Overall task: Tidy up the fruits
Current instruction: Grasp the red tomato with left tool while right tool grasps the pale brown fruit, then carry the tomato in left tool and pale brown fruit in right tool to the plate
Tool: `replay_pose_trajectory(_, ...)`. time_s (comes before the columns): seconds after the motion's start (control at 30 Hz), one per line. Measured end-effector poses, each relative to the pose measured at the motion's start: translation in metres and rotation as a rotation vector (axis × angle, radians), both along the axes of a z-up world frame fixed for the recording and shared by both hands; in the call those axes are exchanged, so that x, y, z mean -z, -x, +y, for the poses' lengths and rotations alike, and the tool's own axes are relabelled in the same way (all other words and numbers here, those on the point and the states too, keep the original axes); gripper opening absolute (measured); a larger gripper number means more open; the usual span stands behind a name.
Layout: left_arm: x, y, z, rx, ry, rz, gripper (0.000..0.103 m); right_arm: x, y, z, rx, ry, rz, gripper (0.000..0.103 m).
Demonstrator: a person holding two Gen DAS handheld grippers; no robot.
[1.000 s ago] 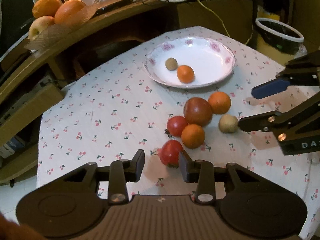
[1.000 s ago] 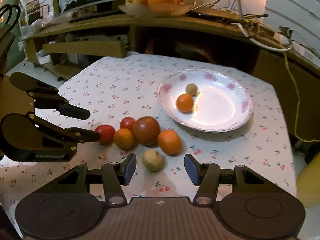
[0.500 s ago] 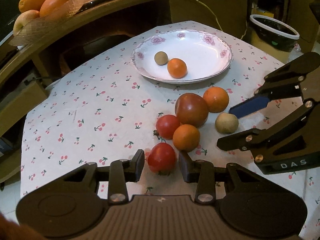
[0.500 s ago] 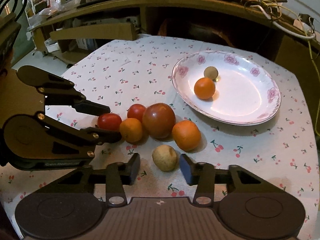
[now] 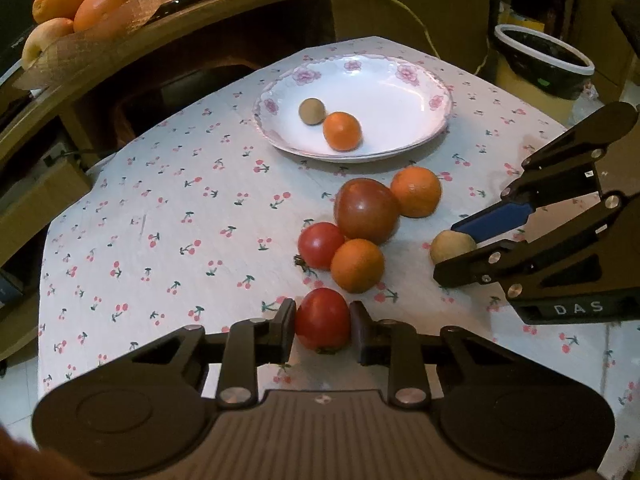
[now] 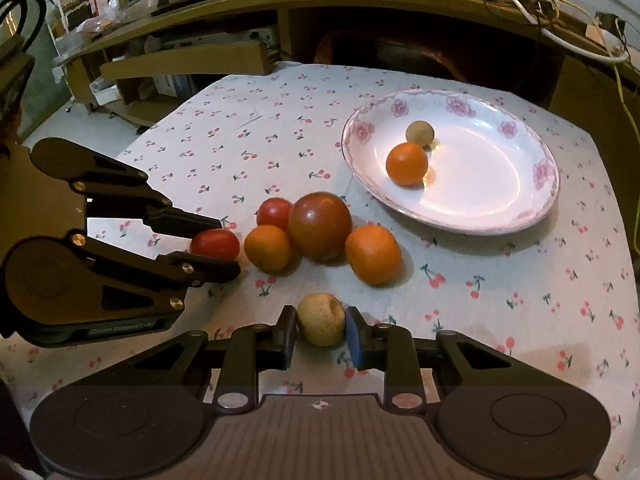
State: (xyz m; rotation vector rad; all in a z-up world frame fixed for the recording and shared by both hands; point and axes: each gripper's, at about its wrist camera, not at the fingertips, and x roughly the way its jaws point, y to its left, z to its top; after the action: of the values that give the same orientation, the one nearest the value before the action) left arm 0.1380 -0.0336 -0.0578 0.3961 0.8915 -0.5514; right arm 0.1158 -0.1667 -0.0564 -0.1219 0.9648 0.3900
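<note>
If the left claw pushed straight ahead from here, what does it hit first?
The red tomato already sits between the left claw fingers; pushed on, it would likely bump the small orange just beyond.

Warm, dim indoor light is cast from above; glare is seen on the plate [image 6: 496, 184], and edges are bent by fisheye distortion.

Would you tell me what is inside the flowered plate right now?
Inside the plate lie a small orange and a brownish round fruit, touching. Nothing hides the rest.
</note>
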Motion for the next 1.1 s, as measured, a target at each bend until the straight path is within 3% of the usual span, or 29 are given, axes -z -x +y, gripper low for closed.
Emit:
replay_pose_trajectory(0.17,-0.008,0.01,0.0,0.03,0.042,0.024,0.034,-0.003,0.011,-0.008,0.01,-0.008,0.006,0.027)
replay_pose_trajectory(0.5,0.0,0.017,-0.005,0.068,0.016,0.049,0.035,0.0,0.011,-0.007,-0.007,0.008,0.008,0.029)
replay_pose_trajectory(0.8,0.001,0.018,-0.003,0.053,0.019,0.048,0.042,0.001,0.011,-0.008,-0.004,0.003,0.006,0.031)
replay_pose_trajectory(0.97,0.001,0.018,-0.005,0.049,0.011,0.046,0.042,0.0,0.013,-0.007,-0.007,0.016,0.009,0.027)
replay_pose_trajectory(1.1,0.001,0.016,-0.004,0.034,0.01,0.061,0.034,-0.001,0.012,-0.009,0.005,0.013,0.022,0.027)
